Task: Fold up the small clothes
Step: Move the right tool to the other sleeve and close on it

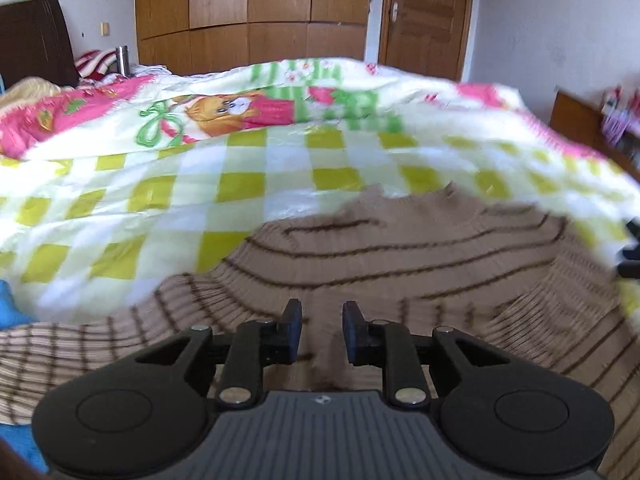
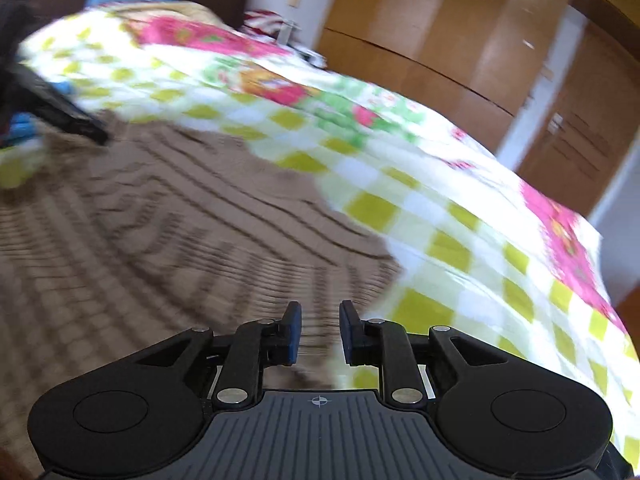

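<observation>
Hovering both tools, the left tool [image 1: 322, 326] and right tool [image 2: 320, 328], jaws spread and empty, we flatten the sweater [image 1: 400, 256] toward twelve o'clock before folding.

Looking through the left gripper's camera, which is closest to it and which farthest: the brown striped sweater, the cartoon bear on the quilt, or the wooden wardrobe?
1. Brown striped sweater, right under the left gripper.
2. Cartoon bear, mid-bed, upper left.
3. Wooden wardrobe, against the back wall.

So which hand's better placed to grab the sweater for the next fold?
Probably left. The left gripper sits over a raised ridge of the brown striped sweater. The right gripper is at its edge, near the checked quilt.
</observation>
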{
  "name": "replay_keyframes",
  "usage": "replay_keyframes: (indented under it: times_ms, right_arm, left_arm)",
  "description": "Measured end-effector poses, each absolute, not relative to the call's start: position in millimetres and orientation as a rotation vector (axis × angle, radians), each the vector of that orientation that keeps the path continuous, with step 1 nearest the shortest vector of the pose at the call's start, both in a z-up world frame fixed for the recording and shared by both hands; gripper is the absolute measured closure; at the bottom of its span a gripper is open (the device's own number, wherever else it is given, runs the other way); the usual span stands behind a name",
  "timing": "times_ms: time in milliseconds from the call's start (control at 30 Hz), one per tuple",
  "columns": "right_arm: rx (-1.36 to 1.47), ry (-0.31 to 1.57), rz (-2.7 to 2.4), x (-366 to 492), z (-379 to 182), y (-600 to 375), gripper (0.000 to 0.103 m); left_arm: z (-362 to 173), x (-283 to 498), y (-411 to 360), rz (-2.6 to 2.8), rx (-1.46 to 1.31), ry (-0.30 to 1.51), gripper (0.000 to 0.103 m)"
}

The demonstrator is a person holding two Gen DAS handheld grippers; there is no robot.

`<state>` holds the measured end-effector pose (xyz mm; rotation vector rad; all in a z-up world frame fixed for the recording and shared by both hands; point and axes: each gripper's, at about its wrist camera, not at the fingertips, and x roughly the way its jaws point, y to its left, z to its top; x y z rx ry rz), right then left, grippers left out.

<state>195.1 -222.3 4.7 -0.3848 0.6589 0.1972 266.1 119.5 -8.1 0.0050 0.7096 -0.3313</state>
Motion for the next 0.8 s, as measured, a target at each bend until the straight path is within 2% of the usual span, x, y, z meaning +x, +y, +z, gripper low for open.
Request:
replay_keyframes:
  times_ms: [100,300,400,433,500,700,733,800]
  right_arm:
    - [-0.274,0.681,0.206,212.1,6.2,-234.4,0.082]
    - [-0.409,0.641,0.45,244.1,14.2,-208.2,0.082]
    - [-0.413,0.646,0.591,254.9,19.1,-185.0,0.081]
    - [-0.428,0.64,0.641,249.7,22.5,-176.8,0.08]
    - [-0.465,0.628,0.716,252.3,20.3,-156.9,0.07]
    - [-0.613,0.678,0.849,250.3,1.7,-111.7,0.069]
    - [-0.641,0.685,0.855,248.7,-0.9,-109.5,0.071]
    - [-0.673,0.718,0.843,247.4,-5.5,-106.5,0.083]
  left_arm:
    - [-2.5,258.9,116.9,-0.384,0.03,0.69,0.063]
    - [1.6,252.3,123.9,-0.459,0.072,0.692,0.057]
    - [6.3,252.2,132.0,-0.468,0.095,0.673,0.049]
    - [6.9,253.3,135.3,-0.469,0.095,0.672,0.047]
    - [4.2,258.0,140.7,-0.488,0.082,0.69,0.043]
    - [-14.1,264.6,137.5,-0.528,0.086,0.737,0.042]
    - [-15.4,264.0,136.3,-0.531,0.091,0.735,0.042]
    - [-16.7,264.1,136.5,-0.534,0.088,0.732,0.042]
